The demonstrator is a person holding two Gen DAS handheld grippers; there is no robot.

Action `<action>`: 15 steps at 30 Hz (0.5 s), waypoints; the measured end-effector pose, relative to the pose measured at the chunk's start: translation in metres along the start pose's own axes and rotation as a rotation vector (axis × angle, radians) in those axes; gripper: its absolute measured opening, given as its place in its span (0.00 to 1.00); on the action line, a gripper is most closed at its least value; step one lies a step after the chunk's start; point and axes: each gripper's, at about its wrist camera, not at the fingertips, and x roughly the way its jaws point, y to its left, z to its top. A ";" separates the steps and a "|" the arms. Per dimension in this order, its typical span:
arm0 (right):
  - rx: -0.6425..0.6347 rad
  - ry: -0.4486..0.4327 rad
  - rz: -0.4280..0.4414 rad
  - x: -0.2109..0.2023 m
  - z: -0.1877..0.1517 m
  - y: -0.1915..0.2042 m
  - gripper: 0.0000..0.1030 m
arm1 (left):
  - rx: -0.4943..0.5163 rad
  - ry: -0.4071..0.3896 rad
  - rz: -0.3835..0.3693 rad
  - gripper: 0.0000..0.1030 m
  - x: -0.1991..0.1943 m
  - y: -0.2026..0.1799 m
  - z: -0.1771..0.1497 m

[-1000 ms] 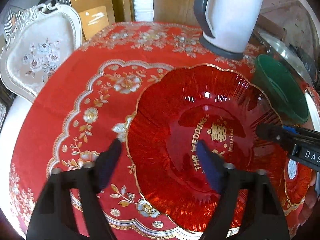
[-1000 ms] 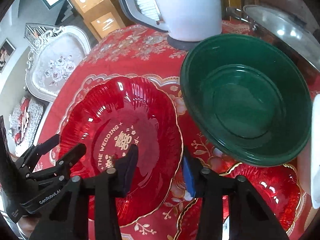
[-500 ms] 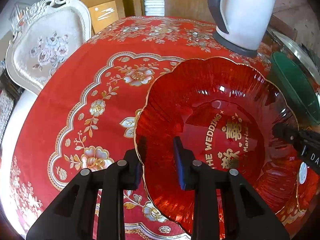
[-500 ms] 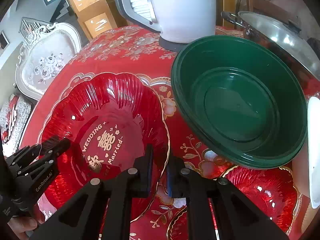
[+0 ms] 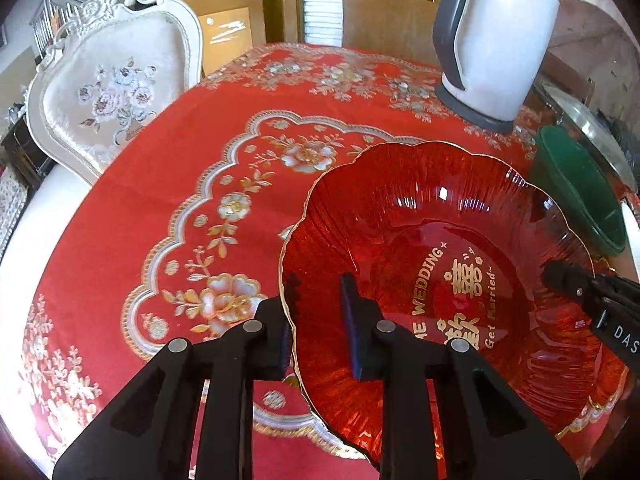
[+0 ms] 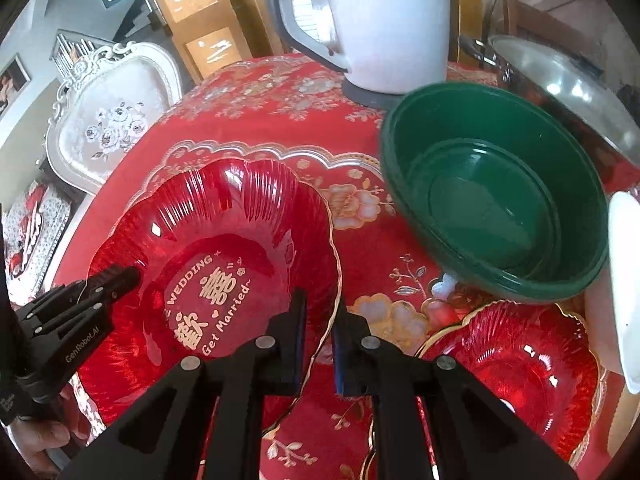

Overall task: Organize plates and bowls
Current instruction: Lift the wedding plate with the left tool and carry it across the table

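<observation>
A red glass plate point(image 5: 440, 264) with gold wedding lettering is held between both grippers above the red tablecloth. My left gripper point(image 5: 320, 320) is shut on its left rim, one finger inside and one outside. My right gripper point(image 6: 320, 320) is shut on its right rim point(image 6: 334, 264). The plate also shows in the right wrist view point(image 6: 224, 256). A green bowl point(image 6: 496, 192) sits to the right on the table. A second red glass plate point(image 6: 516, 364) lies at the lower right.
A white and grey kettle point(image 5: 496, 40) stands at the back of the table. A steel pot lid point(image 6: 560, 80) is behind the green bowl. A white dish edge point(image 6: 624, 280) is at far right. A white floral chair point(image 5: 116, 92) stands at the table's left.
Both grippers have closed from open onto opposite rims of the red wedding plate. The plate has risen and tilted slightly.
</observation>
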 end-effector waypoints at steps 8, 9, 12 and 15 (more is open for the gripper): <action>-0.050 -0.051 0.003 -0.028 -0.012 0.024 0.10 | -0.016 -0.059 -0.009 0.20 -0.043 0.022 -0.014; -0.056 -0.058 0.003 -0.032 -0.014 0.028 0.10 | -0.018 -0.066 -0.011 0.20 -0.049 0.026 -0.017; -0.077 -0.079 0.011 -0.046 -0.022 0.040 0.11 | -0.022 -0.081 -0.009 0.20 -0.067 0.036 -0.030; -0.087 -0.088 0.029 -0.057 -0.034 0.049 0.12 | -0.029 -0.097 -0.006 0.20 -0.085 0.046 -0.045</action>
